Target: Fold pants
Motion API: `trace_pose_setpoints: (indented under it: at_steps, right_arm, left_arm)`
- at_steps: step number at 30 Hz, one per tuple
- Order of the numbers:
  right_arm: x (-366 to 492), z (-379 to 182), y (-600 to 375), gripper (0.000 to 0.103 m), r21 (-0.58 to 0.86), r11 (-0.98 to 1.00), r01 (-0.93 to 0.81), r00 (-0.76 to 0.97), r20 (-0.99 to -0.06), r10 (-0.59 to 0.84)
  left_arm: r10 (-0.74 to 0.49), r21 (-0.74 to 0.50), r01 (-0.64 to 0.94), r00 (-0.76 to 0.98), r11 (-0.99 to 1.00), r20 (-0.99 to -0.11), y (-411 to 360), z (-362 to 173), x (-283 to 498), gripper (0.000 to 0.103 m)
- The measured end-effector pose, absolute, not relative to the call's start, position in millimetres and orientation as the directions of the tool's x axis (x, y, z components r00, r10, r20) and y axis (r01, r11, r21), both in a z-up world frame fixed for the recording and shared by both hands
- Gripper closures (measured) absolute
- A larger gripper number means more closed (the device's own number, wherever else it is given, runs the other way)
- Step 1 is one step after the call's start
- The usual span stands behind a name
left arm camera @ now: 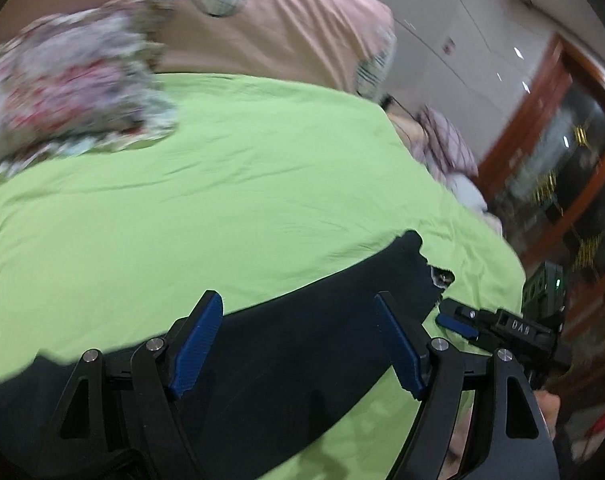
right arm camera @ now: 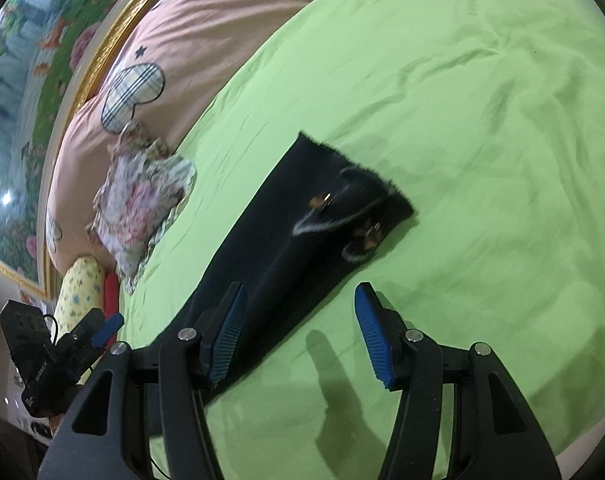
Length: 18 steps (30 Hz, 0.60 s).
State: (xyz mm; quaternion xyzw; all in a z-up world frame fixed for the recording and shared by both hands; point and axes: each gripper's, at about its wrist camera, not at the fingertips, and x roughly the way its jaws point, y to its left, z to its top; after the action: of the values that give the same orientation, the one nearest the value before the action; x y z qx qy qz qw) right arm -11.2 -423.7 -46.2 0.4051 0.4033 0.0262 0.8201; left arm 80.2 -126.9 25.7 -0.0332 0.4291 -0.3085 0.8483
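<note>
A green sheet (right arm camera: 462, 120) covers the bed, pink duvet (right arm camera: 206, 32) and floral cushion (right arm camera: 142, 200) beyond. Dark pants (right arm camera: 302, 216) lie flat mid-bed. Left tool (left arm camera: 298, 340) and right tool (right arm camera: 298, 336) hover spread, gripping nothing.

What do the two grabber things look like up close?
Both the left gripper and the right gripper have black arms with silver round bolts and blue ribbed pads. White letters mark the right one's black body, and a thin black cable trails behind the left one.

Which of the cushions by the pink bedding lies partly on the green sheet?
The floral ruffled cushion; its edge overlaps the green sheet, while the yellow spotted cushion sits off it.
</note>
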Motion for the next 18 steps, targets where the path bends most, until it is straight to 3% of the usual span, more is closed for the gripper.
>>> trace_pose_setpoints:
  at_steps: [10, 12, 14, 18]
  right_arm:
    - [7, -59, -447, 0.046, 0.716, 0.611, 0.338, 0.699, -0.625, 0.346]
    - [10, -62, -449, 0.054, 0.721, 0.613, 0.323, 0.701, -0.617, 0.356]
    - [9, -66, -452, 0.076, 0.718, 0.612, 0.331, 0.694, -0.625, 0.357]
    - [3, -75, -461, 0.085, 0.764, 0.570, 0.304, 0.713, -0.579, 0.395]
  left_arm:
    - [-0.570, -0.337, 0.619, 0.223, 0.709, -0.791, -224, -3, 131, 0.023]
    - [-0.563, -0.349, 0.627, 0.176, 0.696, -0.807, -239, -14, 139, 0.023]
    - [-0.554, -0.353, 0.637, 0.141, 0.685, -0.820, -254, -23, 145, 0.023]
    - [-0.552, -0.372, 0.664, 0.075, 0.648, -0.830, -282, -33, 154, 0.023]
